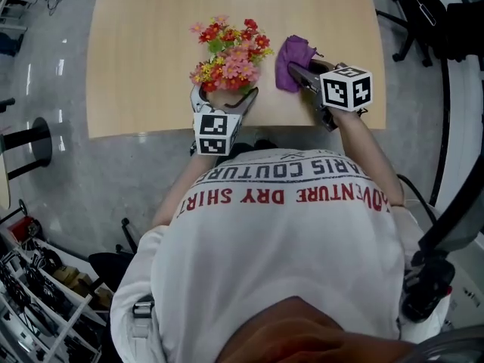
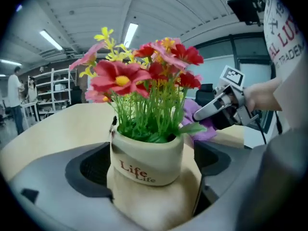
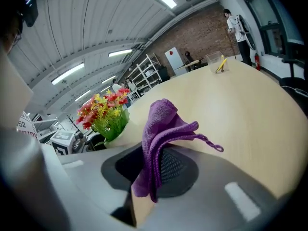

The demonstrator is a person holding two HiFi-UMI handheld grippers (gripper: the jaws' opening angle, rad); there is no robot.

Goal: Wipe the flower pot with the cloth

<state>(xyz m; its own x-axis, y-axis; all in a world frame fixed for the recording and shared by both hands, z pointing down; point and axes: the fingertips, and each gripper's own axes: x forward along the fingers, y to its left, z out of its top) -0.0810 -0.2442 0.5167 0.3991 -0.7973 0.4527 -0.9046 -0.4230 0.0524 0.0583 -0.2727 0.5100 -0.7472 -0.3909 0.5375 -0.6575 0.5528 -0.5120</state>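
A cream flower pot (image 2: 147, 163) printed "Life" holds red, pink and yellow flowers (image 1: 231, 55) near the front edge of the wooden table (image 1: 136, 66). My left gripper (image 1: 225, 95) is shut on the pot, one jaw on each side of it (image 2: 149, 177). Just right of the flowers, my right gripper (image 1: 296, 72) is shut on a purple cloth (image 1: 291, 57). The cloth (image 3: 156, 138) hangs bunched out of the jaws (image 3: 149, 172), a little apart from the pot (image 3: 113, 124). In the head view the blooms hide most of the pot.
The table's front edge (image 1: 227, 131) runs just under both grippers, against the person's body. A clear container with something yellow (image 3: 217, 63) stands at the table's far end. Office chairs (image 1: 431, 13) are at the right, and a shelf rack (image 1: 38, 293) at the lower left.
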